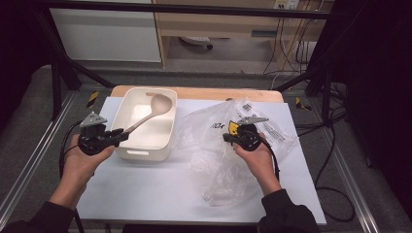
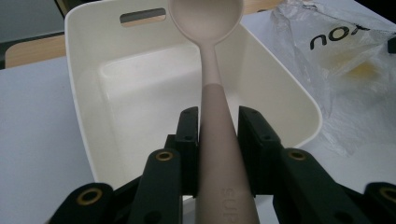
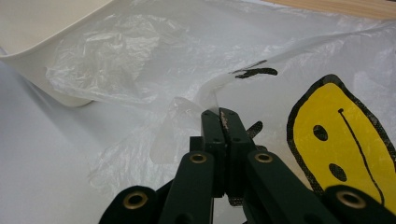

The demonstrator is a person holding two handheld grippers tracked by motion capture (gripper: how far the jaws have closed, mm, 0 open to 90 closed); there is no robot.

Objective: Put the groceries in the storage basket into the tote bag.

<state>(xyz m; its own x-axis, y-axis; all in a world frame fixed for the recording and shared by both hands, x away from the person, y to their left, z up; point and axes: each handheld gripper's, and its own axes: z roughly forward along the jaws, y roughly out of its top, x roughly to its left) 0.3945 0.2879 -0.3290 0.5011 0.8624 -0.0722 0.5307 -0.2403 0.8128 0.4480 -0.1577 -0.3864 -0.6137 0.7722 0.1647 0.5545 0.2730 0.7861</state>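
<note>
Two handheld black two-jaw grippers over a white-covered table, one in each hand of a person whose dark-sleeved forearms enter from the near edge. Left gripper just beside the near left corner of a cream rectangular plastic tub with slot handles, jaws pinching the handle of a pale beige long-handled plastic spoon. Spoon handle clamped between both pads in the left gripper view, running straight away from the jaws, its round bowl raised above the open tub and tilted up toward the far wall. Letters moulded into the handle near the jaws, partly cut off and unreadable. Tub empty inside, standing on the table's left half, far slot handle visible beyond the spoon bowl.

Right gripper to the right of the tub, well apart from the left one, resting amid a crumpled clear plastic bag with black lettering and a white barcode label. Jaws pressed together in the right gripper view, nipping a thin fold of the clear film at the tips. Yellow smiling-face print on the bag, just to the right of the jaws. Bag spread over the table's right half, its left edge touching the tub's right side.
</note>
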